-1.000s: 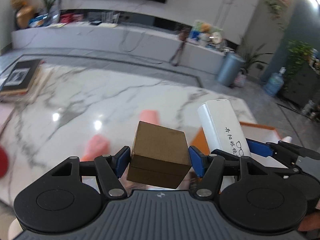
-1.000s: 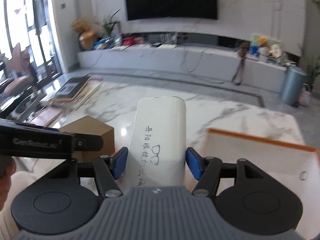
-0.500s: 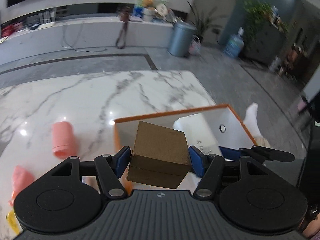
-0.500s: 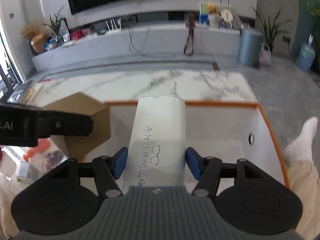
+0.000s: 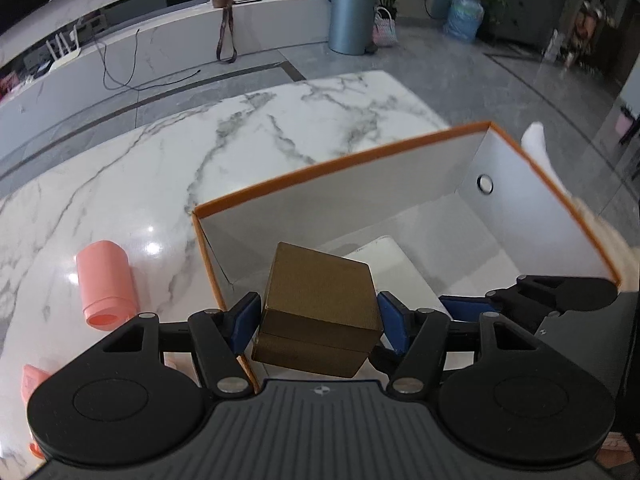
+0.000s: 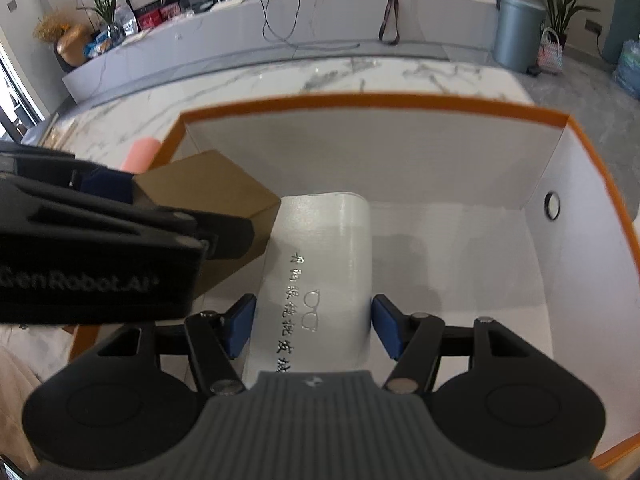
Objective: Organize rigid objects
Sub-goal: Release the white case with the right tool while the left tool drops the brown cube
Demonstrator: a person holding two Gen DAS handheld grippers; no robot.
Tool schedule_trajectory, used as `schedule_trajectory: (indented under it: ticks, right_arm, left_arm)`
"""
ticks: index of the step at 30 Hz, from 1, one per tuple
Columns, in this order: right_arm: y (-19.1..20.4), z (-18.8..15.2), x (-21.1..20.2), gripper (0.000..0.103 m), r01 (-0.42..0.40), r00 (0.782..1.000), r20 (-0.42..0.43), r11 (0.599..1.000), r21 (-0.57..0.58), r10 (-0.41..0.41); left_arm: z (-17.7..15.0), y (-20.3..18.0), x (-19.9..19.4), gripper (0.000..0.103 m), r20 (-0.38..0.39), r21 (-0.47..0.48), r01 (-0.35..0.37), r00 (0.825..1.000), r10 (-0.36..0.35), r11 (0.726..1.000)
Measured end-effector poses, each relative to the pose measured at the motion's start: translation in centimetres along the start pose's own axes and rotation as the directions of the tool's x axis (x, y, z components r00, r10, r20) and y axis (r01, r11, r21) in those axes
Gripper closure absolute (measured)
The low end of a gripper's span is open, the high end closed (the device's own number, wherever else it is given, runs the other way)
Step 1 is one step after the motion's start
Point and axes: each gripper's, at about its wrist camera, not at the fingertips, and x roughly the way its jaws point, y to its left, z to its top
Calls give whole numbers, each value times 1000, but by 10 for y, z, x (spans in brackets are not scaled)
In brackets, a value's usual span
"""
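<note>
My left gripper [image 5: 319, 320] is shut on a brown cardboard box [image 5: 320, 304], held over the left end of an orange-rimmed white box [image 5: 340, 160]. My right gripper [image 6: 312, 324] is shut on a white glasses case [image 6: 320, 256] with printed characters, held inside the same white box [image 6: 376, 104]. In the right wrist view the brown box [image 6: 212, 188] and the left gripper's black body sit just to the left of the case. In the left wrist view the white case [image 5: 384, 256] shows behind the brown box, with the right gripper's fingers [image 5: 560, 286] at the right.
A pink cup [image 5: 106, 284] lies on its side on the marble table [image 5: 240, 140], left of the box. More pink items [image 5: 34, 380] sit at the left edge. A socked foot [image 5: 540, 148] shows beyond the box's right rim.
Both grippers have swung right and down, from above the open table to over and into the orange-rimmed box, each still holding its object.
</note>
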Motion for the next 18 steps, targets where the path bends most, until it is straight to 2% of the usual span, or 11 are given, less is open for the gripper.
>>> schedule_trajectory:
  ticks: [6,11,18]
  right_arm:
    - [3,-2,-5,40,31,999,23,999,-7,-31]
    - [5,-4,-12,33,65,996,66,997,-34,-63]
    - [3,-10,-16,31,63,995,76,998,-28,-61]
  left_arm:
    - [-4,-7,6,30,0,52,-32,999,32,998]
    - [-7,-12,7,30,5,86,-63,998,63,994]
    - [-10,-19,9,26,-5,123,-97,995,98,988]
